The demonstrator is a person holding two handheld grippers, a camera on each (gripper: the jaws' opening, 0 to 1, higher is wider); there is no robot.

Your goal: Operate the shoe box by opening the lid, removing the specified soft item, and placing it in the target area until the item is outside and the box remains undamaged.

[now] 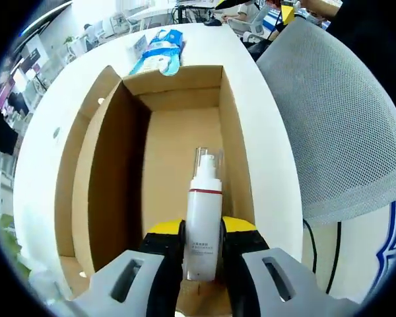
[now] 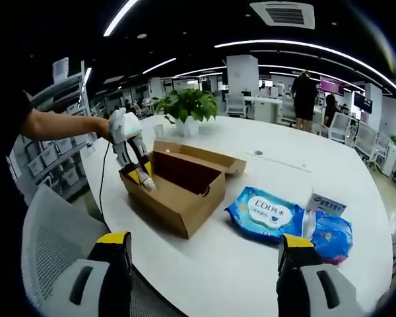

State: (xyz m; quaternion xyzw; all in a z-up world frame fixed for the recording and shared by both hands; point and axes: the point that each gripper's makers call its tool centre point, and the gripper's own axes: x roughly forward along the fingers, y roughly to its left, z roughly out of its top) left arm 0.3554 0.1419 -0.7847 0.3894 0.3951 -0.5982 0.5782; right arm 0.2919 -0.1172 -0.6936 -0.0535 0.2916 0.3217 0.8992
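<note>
In the left gripper view an open brown cardboard shoe box lies on the white table, its lid folded out to the left. My left gripper is shut on a white pump bottle with a clear cap, held over the box's near end. In the right gripper view the same box sits mid-table with the left gripper dipping into its left end. My right gripper stands open in the foreground, well short of the box. Blue soft wipe packs lie right of the box.
A second blue pack with a small white carton lies at the right. A potted plant stands behind the box. A grey mesh chair is beside the table edge. A person stands in the far office.
</note>
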